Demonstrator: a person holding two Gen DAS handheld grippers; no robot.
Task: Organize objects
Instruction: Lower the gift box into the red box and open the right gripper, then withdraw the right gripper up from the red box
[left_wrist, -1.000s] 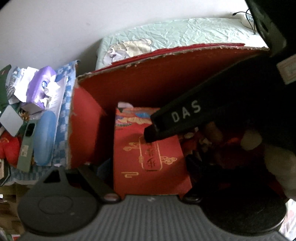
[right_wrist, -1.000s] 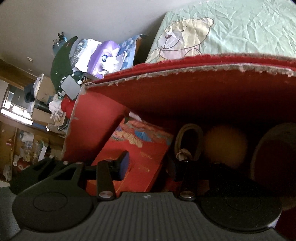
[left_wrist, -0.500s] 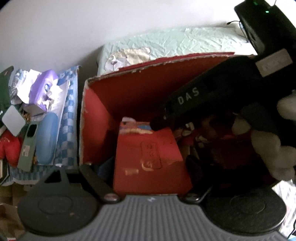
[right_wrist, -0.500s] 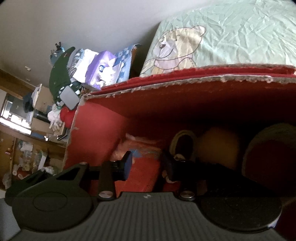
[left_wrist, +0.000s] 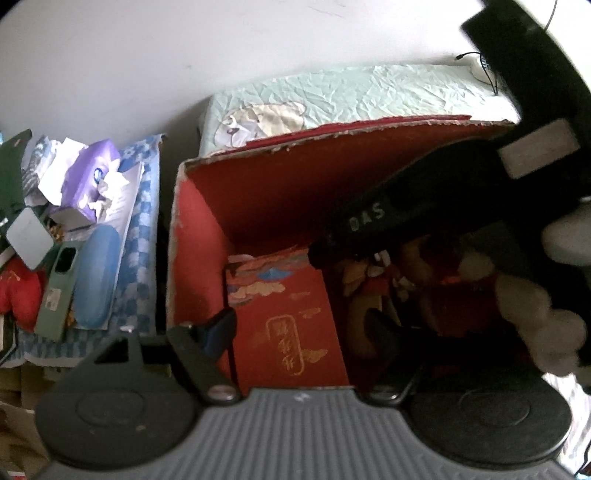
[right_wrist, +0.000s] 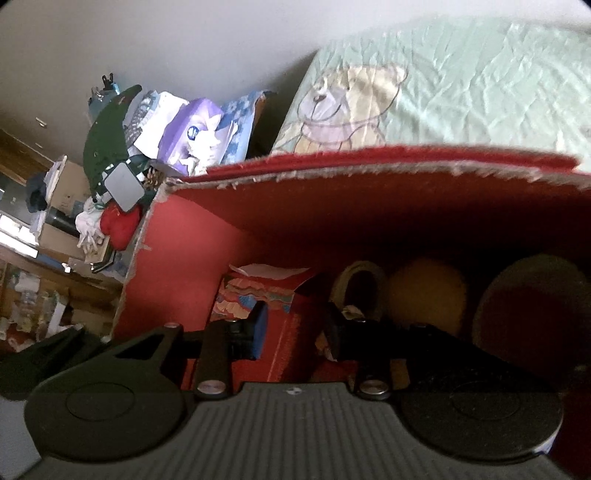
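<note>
Left wrist view: the left gripper (left_wrist: 301, 326) is pointing down into a big red cardboard box (left_wrist: 195, 236). Its 2 jaws are closing around a flat red gift packet (left_wrist: 291, 325) that is standing at the box's left end; whether the pads are touching it is unclear. The right gripper (left_wrist: 321, 254) is reaching in from the right, above plush toys (left_wrist: 369, 273).

Right wrist view: the right gripper (right_wrist: 295, 325) is closing its jaws on the same packet's (right_wrist: 291, 332) edge, seemingly pinching it. 3 round items are already sitting inside, beside the packet. Clutter on the side table (right_wrist: 122, 173) is probably still awaiting sorting.
</note>
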